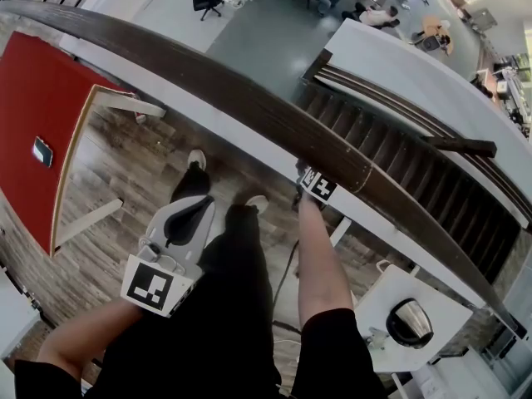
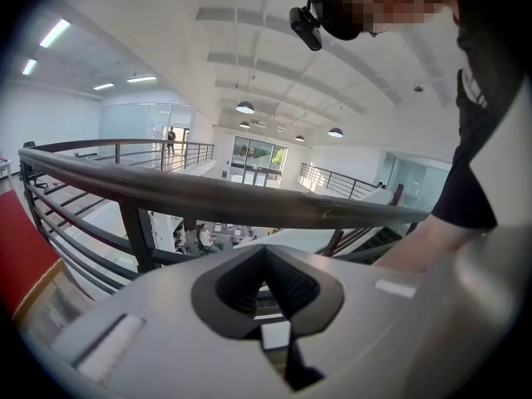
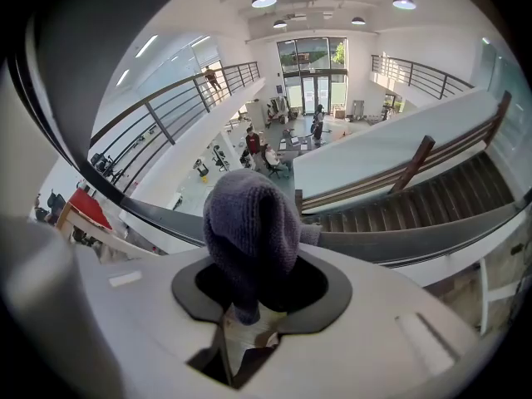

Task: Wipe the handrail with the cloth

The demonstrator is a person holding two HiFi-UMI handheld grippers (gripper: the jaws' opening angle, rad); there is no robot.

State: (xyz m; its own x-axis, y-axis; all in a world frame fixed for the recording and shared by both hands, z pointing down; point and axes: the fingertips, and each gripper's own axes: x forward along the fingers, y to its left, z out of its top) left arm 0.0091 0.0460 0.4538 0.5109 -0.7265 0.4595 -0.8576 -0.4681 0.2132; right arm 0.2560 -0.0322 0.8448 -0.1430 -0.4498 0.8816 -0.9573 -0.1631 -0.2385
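Right gripper (image 3: 252, 264): jaws pinch the grey knit cloth (image 3: 249, 219), and the wad bulges out past the tips. The gripper sits at the near edge of the handrail (image 1: 249, 106), about the middle of its visible run, with the stairs (image 1: 399, 165) behind. The cloth is right at the rail, but neither view shows clearly whether it touches.

Left gripper (image 1: 193, 210): jaws pressed together, nothing between them. It's held low over the wood floor (image 1: 125, 165) by the person's legs, well apart from the rail. In its own view the rail crosses above the tips.

Red mat (image 1: 33, 115) lies at far left.
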